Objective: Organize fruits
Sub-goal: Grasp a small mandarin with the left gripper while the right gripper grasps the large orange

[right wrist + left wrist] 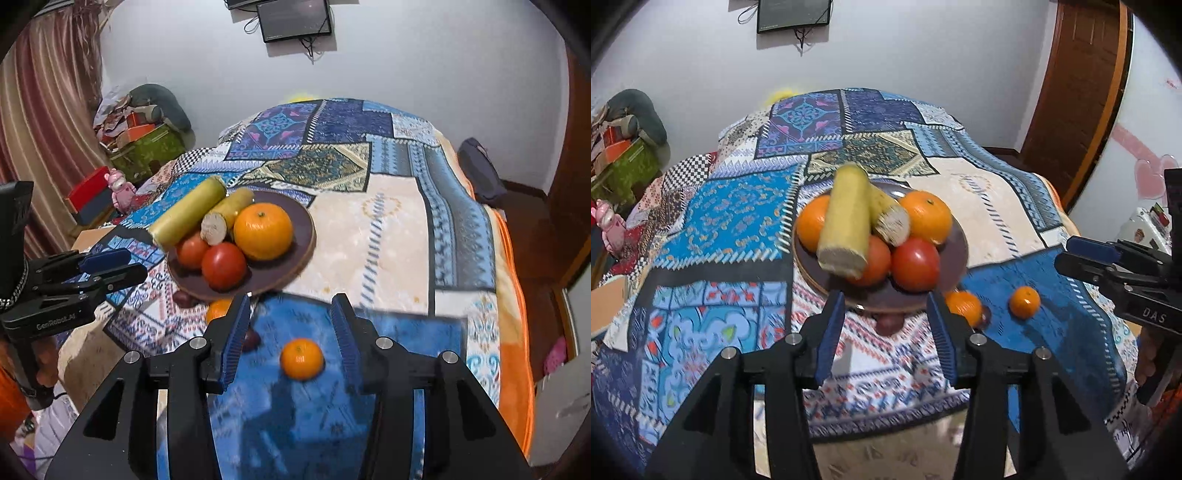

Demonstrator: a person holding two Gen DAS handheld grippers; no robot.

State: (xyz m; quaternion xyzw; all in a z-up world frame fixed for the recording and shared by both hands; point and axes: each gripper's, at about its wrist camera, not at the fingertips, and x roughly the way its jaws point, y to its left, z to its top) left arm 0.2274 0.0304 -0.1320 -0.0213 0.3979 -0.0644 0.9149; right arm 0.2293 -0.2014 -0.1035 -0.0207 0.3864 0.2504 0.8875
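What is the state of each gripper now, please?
Left gripper: jaws open, holding nothing.
Right gripper: jaws open, holding nothing, small orange lying loose on the blanket between them.

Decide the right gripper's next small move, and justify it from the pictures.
Probably lower the right gripper over the mandarin and close: its jaws are open and empty, and the fruit lies loose on the blanket between them, off the plate.

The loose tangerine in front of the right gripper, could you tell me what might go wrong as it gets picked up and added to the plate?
1. The small tangerine lies on soft blanket; the open right gripper could nudge it and make it roll.
2. The plate is crowded: the long yellow piece overhangs its rim and could topple if bumped.
3. Another tangerine sits beside the plate's near rim, easily knocked.
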